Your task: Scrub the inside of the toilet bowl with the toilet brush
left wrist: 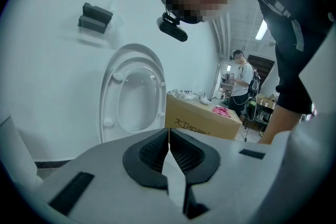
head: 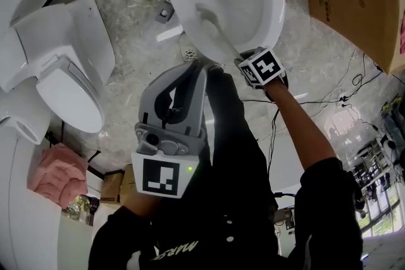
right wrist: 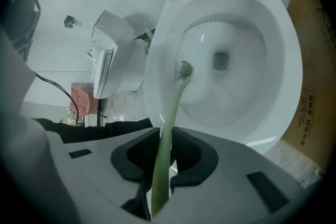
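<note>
We hold the right gripper [right wrist: 164, 162] with its jaws clamped on the pale green handle of the toilet brush [right wrist: 172, 118]. The handle runs from the jaws over the near rim of the toilet bowl [right wrist: 286, 86]. The bristle head lies against the bowl's inner wall, between the rim and the drain opening [right wrist: 220, 60], near it but not on it. We carry the left gripper [left wrist: 169, 152] close to our body, above the floor beside the bowl. Its jaws are pressed together with nothing between them, and they face a white wall and a cardboard box [left wrist: 202, 119].
</note>
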### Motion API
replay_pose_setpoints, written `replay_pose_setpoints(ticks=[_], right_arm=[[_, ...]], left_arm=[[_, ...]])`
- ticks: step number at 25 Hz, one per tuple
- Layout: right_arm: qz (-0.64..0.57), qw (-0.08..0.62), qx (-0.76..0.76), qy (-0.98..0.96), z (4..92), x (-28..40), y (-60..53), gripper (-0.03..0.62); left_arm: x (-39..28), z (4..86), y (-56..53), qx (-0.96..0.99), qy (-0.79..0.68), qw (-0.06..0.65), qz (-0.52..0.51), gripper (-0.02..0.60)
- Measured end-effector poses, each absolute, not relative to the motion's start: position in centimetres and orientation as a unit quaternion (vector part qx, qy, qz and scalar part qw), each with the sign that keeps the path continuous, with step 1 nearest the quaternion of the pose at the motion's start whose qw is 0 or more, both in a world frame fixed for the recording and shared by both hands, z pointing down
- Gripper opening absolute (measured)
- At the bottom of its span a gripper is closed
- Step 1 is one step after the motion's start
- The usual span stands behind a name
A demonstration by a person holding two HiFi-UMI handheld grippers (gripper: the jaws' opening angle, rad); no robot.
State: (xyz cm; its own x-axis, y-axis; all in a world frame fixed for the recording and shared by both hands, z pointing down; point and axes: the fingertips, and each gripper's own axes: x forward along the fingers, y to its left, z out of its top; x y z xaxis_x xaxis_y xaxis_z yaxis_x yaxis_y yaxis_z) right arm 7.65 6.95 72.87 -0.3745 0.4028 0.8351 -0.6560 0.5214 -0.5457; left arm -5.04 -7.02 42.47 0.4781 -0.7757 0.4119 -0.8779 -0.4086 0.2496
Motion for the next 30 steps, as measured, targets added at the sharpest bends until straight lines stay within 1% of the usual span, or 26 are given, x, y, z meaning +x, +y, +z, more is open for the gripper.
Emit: replay_pose_setpoints(ticks=[30], right_arm=[[0.515,0.448,0.191,-0.705,74.6,1.9,-1.8,0.086]], left_arm=[[-5.4,43.0,-7.7,0.831,-0.494,0.225,0.123,0.032]])
